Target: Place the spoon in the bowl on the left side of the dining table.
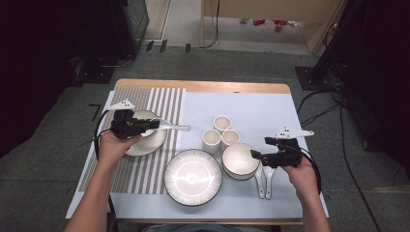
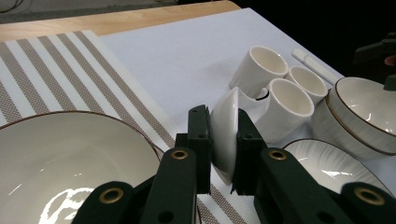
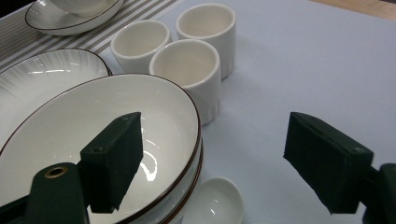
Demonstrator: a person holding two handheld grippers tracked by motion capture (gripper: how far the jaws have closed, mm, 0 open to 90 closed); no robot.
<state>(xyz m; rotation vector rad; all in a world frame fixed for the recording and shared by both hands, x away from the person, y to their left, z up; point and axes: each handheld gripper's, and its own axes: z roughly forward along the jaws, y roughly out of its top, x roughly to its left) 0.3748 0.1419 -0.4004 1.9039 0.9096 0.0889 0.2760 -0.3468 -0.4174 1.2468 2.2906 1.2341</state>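
Clamping the left gripper (image 2: 223,149) on a white spoon (image 2: 225,135) at frame left over the bowl (image 1: 145,140), we hold the right gripper (image 3: 224,163) agape beside the stacked bowls (image 3: 93,135).

The left gripper (image 2: 223,149) clamps a white spoon (image 2: 224,135) (edge-on) above the striped placemat (image 2: 70,70), beside three cups (image 2: 285,100).

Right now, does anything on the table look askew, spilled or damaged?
Nothing is spilled or broken. One oddity: the white spoon is clamped by its bowl, turned on edge, in the left tongs, its handle jutting out over the striped mat. The right tongs stand open beside the stacked bowls.
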